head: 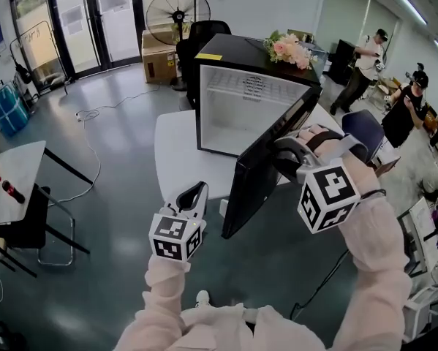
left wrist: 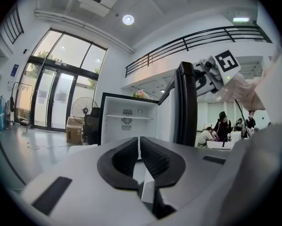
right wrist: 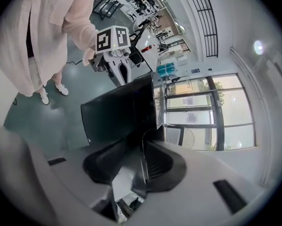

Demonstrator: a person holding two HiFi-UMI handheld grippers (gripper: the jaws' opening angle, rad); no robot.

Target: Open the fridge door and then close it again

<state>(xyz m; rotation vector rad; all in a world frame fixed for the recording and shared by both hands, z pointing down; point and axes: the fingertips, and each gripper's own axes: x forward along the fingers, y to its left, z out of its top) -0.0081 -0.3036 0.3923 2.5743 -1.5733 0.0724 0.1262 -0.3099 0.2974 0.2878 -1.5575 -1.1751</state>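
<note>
The fridge door [head: 266, 163] stands swung wide open from the fridge [head: 226, 64] on the white worktop [head: 176, 152]. Its free edge sits between the jaws of the right gripper [head: 290, 156], which clamp it. The left gripper [head: 192, 196] hangs just beside the door without touching it, jaws together on nothing.

The small black fridge [head: 229, 53] stands on the white bench [head: 176, 156], toward its far side. Its door [head: 259, 168], black outside, stands swung wide open over the bench's near edge, baring a white interior with one wire shelf [head: 251, 93].
</note>
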